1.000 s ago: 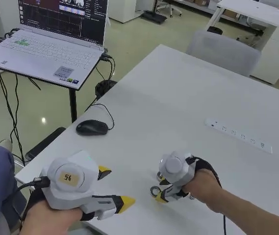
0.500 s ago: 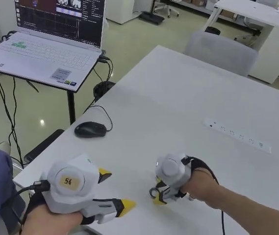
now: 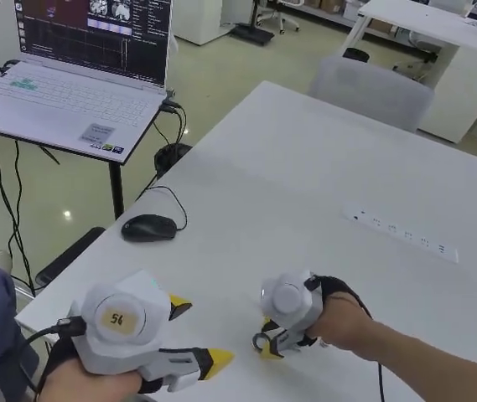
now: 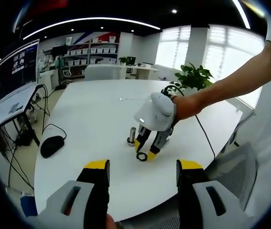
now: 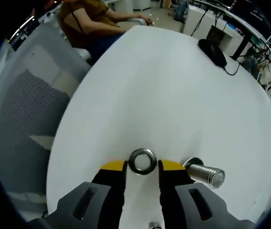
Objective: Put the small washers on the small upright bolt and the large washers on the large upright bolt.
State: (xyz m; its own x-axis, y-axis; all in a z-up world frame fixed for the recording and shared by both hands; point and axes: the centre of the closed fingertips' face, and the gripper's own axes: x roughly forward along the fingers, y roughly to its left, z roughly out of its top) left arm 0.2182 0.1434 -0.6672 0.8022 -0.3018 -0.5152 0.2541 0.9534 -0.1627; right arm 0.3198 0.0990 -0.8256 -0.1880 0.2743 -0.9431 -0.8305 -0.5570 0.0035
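Washer [image 5: 142,161] is clamped by its rim in the yellow tips of the right gripper [image 5: 142,168]. It sits just beside the bolt [image 5: 203,174], not over its top. The bolt stands upright on the table [image 4: 92,109], with what looks like a dark ring at its foot.

Since a second ago the whole head view has slid, mouse [image 3: 148,228] and all. That's my headset moving. The right gripper itself has barely shifted and keeps its grip, so I judge nothing is threaded yet; the washer still needs lifting over the bolt tip.

I can't tell whether this is the large or the small bolt, so I'd check the match first.

Left gripper [image 4: 142,188] is empty with its jaws spread wide, well back from the bolt and facing it.
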